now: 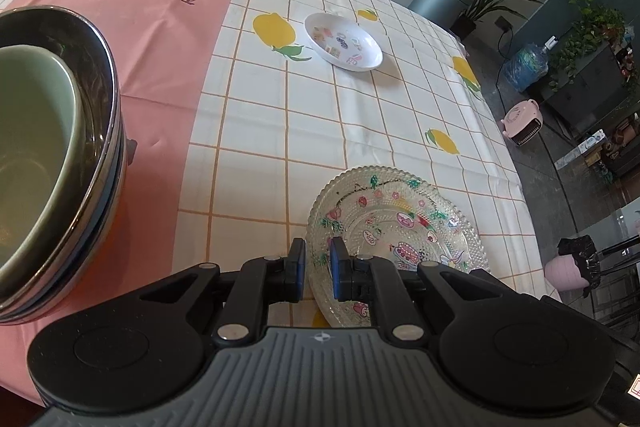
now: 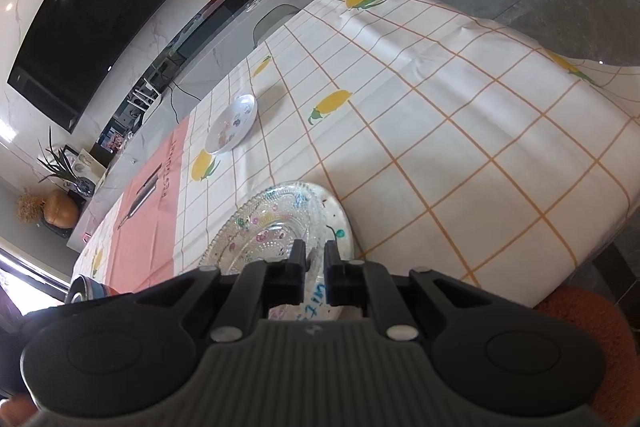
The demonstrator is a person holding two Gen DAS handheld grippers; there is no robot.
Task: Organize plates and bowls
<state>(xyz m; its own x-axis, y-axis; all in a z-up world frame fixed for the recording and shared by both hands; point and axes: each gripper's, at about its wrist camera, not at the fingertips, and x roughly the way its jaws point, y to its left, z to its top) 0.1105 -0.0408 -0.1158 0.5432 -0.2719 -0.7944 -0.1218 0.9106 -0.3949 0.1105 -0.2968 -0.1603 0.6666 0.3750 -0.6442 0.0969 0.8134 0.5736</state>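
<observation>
Bowl stack (image 1: 52, 155) left; white dish (image 1: 343, 42) beyond glass plate (image 1: 396, 227).

Pastel colours on a lemon-print table

The tablecloth (image 1: 320, 131) is white with an orange grid, yellow lemons and a pink band lettered dark. Between the left jaws, the clear beaded glass plate (image 1: 404, 215) carries pink, green and red cartoon drawings. Ahead, the white dish (image 1: 344, 41) shows small coloured stickers. Leftward, a sage-green bowl (image 1: 32, 147) sits in a dark steel-rimmed bowl (image 1: 100, 67).
</observation>
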